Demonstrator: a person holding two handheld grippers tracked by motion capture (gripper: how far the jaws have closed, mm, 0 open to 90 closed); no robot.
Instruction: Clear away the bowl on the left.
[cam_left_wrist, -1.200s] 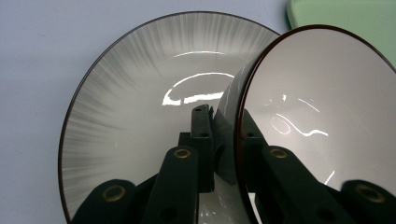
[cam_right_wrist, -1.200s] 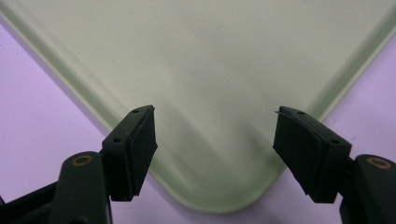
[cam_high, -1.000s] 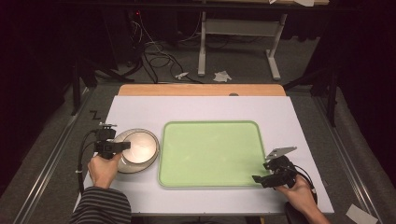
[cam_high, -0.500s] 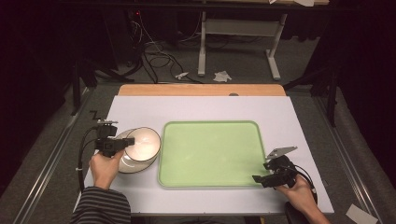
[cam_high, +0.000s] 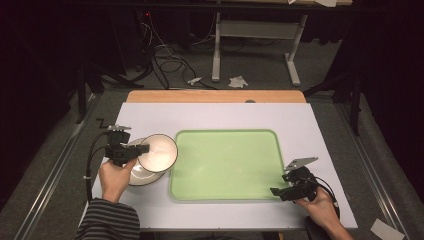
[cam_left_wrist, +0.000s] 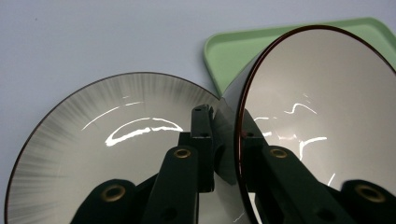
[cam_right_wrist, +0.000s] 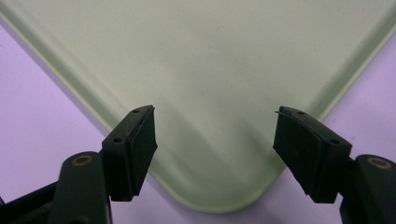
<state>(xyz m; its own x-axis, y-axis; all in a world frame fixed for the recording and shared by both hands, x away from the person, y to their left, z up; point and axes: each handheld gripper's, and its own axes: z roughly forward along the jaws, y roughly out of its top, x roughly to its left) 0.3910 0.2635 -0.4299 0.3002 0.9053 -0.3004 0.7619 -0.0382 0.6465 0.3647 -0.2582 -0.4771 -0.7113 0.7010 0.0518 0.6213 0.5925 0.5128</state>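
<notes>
A lab or workshop: a white counter (cam_high: 225, 115) on a grey carpet floor (cam_high: 260, 70), loose cables (cam_high: 165, 55) and metal stand legs (cam_high: 216, 55) behind it in the dark

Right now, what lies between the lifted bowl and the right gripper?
In the high view, the green tray spans that stretch, and its surface is bare. The bowl, clamped by the left gripper, hangs at its left edge; the right gripper hovers open over its near-right corner.

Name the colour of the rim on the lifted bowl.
Dark reddish-brown, clearest in the left gripper view: bowl.
</notes>
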